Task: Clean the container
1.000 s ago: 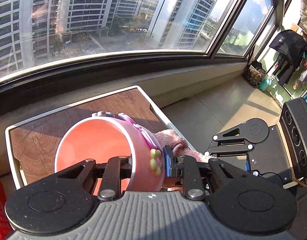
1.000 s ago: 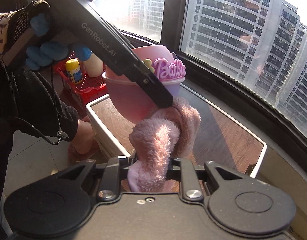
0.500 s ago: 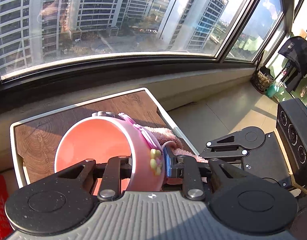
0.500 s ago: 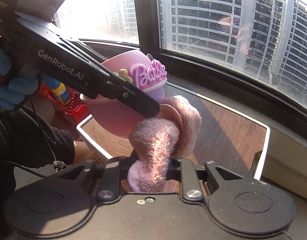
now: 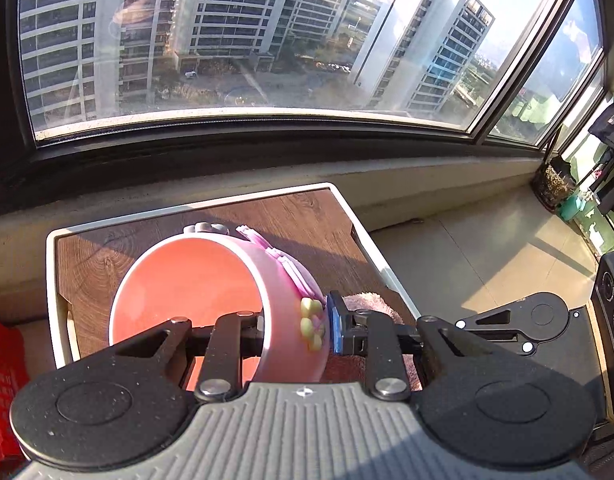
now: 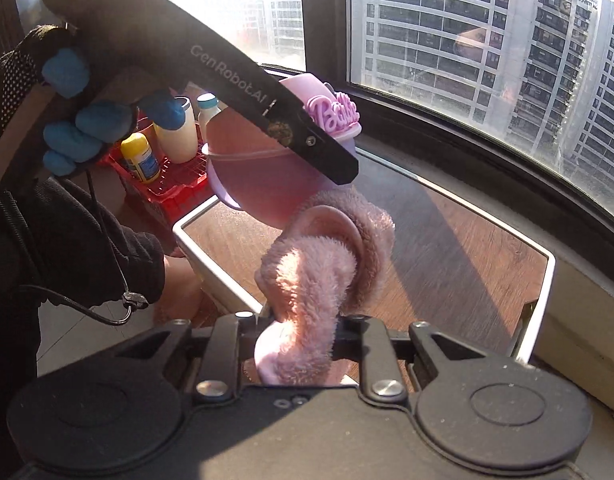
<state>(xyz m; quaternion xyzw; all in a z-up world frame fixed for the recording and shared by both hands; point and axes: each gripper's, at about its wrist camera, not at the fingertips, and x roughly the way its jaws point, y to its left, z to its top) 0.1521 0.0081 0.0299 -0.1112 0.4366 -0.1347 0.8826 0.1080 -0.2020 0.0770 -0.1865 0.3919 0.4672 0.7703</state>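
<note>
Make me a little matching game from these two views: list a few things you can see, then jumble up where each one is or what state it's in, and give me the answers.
Things
1. pink container
2. fluffy pink cloth
3. yellow bottle
4. wooden table

Places or states
A. standing in the red basket
B. below the lifted things, white-rimmed
C. clamped at its rim by the left gripper
D. pinched in the right gripper, pressed against the container's outside

Pairs: 1-C, 2-D, 3-A, 4-B
</note>
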